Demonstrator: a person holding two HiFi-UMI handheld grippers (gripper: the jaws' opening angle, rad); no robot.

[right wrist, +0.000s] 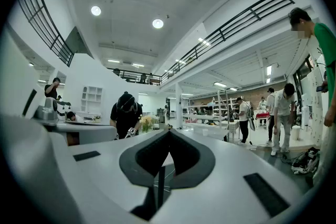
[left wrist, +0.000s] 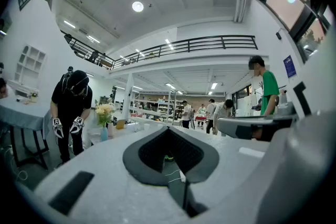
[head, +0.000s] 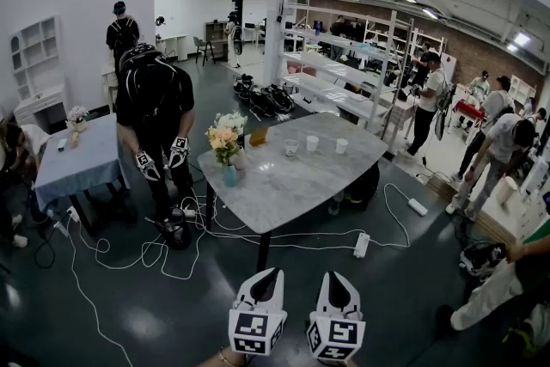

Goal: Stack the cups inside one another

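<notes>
Nearest me, my left gripper (head: 275, 273) and right gripper (head: 332, 277) sit side by side, pointing level. Each has its jaws pressed together on nothing. Ahead of them is dark floor strewn with white cables (head: 172, 252). Past that stands the grey marble-topped table (head: 284, 185). The three small pale cups (head: 312, 143) stand upright and separate on its far half. Their row runs left to right across my line of approach. They lie straight ahead, well apart from both grippers. I judge neither hand meaningfully nearer: the left lines up with the leftmost cup, the right nearer the rightmost. I must close in and spread the jaws first.
</notes>
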